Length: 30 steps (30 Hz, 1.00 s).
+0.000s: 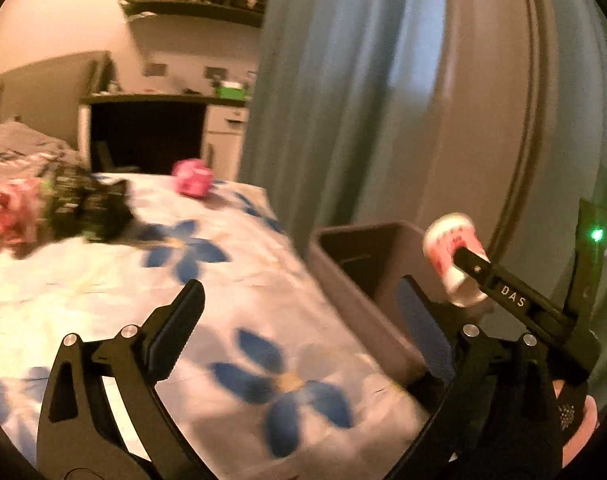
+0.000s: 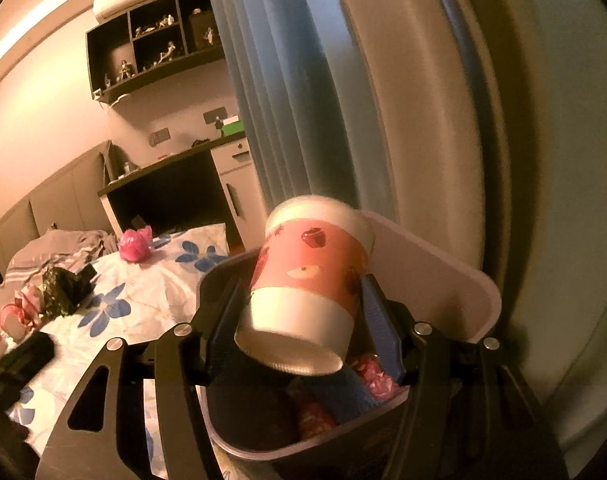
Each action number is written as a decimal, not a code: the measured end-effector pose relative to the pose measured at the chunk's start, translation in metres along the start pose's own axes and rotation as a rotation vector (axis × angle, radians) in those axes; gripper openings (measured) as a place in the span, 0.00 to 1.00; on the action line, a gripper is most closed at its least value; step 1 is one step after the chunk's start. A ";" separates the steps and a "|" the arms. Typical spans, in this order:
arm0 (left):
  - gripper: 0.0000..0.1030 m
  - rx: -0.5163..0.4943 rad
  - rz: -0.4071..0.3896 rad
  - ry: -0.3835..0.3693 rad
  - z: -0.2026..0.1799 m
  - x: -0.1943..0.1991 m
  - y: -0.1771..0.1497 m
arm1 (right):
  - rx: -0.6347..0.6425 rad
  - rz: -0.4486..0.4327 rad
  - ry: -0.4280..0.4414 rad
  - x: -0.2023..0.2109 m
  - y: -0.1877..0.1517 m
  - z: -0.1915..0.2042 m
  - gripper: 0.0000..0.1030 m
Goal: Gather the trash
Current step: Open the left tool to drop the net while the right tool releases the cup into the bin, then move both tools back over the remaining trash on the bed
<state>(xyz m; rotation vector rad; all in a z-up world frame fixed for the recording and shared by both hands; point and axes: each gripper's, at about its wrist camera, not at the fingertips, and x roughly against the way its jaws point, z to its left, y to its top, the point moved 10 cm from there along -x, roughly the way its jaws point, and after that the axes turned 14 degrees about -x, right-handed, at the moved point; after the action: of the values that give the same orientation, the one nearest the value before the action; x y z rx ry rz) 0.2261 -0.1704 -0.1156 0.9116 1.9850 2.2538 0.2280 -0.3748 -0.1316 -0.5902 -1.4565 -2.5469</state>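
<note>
Right gripper (image 2: 303,316) angled downward, clamped on tilted paper cup (image 2: 307,280) above trash bin (image 2: 443,264), left gripper (image 1: 303,320) empty, fingers wide apart over floral bedsheet (image 1: 243,300).

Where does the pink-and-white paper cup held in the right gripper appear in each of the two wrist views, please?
Left wrist view: paper cup at right of centre, held by the right gripper, above the bin.
Right wrist view: paper cup at centre, between the right gripper's fingers, over the bin.
Shared landmark: the pink crumpled bag on the bed.

Left gripper (image 1: 303,312): black, silver screws, ribbed pads. Right gripper (image 2: 299,320): black, blue pads; dark glove, seemingly.
</note>
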 end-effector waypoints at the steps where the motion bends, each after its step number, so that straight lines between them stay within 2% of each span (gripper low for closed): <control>1: 0.92 0.009 -0.002 0.027 0.009 0.006 0.000 | 0.003 0.000 -0.003 -0.001 -0.001 0.000 0.57; 3: 0.92 0.034 -0.010 0.074 0.026 0.017 0.000 | 0.013 -0.003 -0.014 -0.004 -0.004 0.000 0.57; 5: 0.92 0.059 -0.014 0.116 0.042 0.026 0.000 | 0.023 -0.007 -0.028 -0.006 -0.004 0.000 0.65; 11: 0.92 0.103 -0.038 0.221 0.083 0.055 -0.004 | 0.044 -0.051 -0.030 0.012 0.002 0.009 0.65; 13: 0.93 0.104 -0.036 0.269 0.096 0.064 -0.006 | 0.060 -0.071 -0.013 0.023 0.004 0.017 0.66; 17: 0.93 0.131 -0.029 0.314 0.118 0.077 -0.012 | 0.082 -0.105 0.048 0.048 0.001 0.042 0.66; 30: 0.94 0.197 -0.004 0.478 0.186 0.133 -0.039 | 0.123 -0.081 0.193 0.071 -0.022 0.115 0.69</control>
<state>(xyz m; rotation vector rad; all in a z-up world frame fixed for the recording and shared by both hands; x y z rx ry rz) 0.1795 0.0553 -0.0904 0.3907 2.4204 2.4879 0.1867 -0.2606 -0.0680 -0.2639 -1.5825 -2.4692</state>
